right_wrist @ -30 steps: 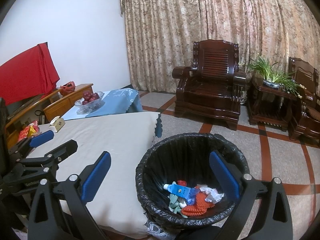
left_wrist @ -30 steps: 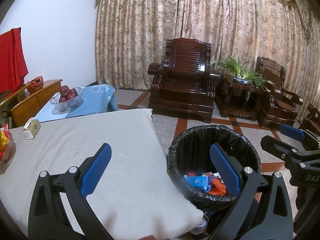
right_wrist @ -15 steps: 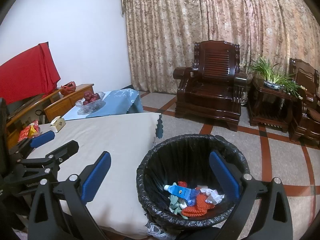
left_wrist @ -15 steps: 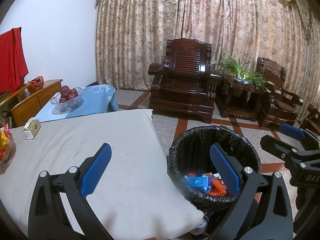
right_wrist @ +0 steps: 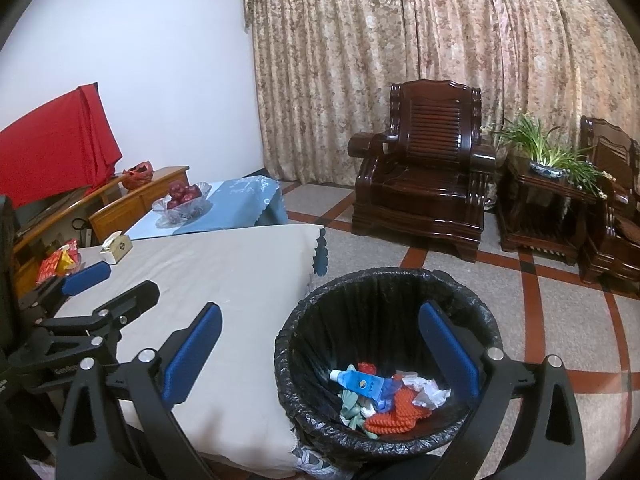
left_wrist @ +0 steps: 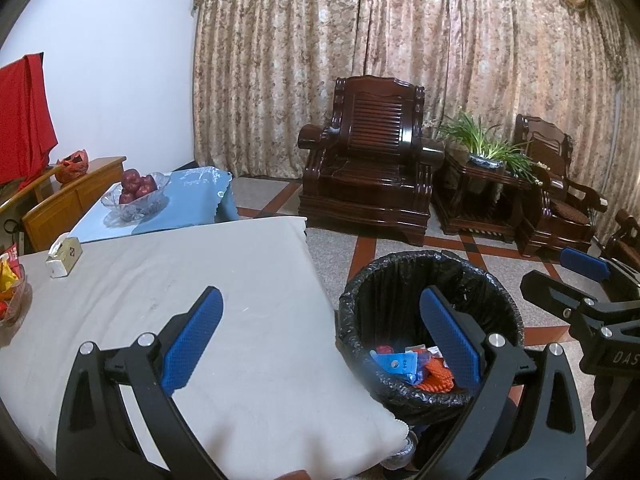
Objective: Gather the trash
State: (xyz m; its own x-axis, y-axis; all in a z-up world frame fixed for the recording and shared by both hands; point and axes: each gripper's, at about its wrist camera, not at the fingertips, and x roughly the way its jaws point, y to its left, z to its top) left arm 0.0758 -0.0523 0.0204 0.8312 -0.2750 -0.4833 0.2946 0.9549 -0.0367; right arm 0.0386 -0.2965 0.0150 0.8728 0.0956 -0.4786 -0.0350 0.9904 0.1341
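Note:
A black-lined trash bin (left_wrist: 400, 280) (right_wrist: 360, 292) stands on the floor at the corner of a table with a white cloth (left_wrist: 200, 280) (right_wrist: 224, 272). Inside it lie a blue tube (right_wrist: 360, 382), an orange knitted piece (right_wrist: 404, 408), crumpled paper (right_wrist: 430, 392) and other scraps. My left gripper (left_wrist: 320, 336) is open and empty, over the table corner and bin rim. My right gripper (right_wrist: 320, 348) is open and empty above the bin. Each gripper shows in the other's view: the right gripper (left_wrist: 580, 292) and the left gripper (right_wrist: 104, 292).
A tissue box (left_wrist: 64, 258) and a snack dish (left_wrist: 10, 292) sit at the table's far left. A glass bowl of apples (left_wrist: 136, 196) rests on a blue-clothed table. Dark wooden armchairs (left_wrist: 372, 172), a side table with a plant (left_wrist: 484, 156) and curtains stand behind.
Both views have drifted only slightly; the grippers stay open and nothing in the bin has moved.

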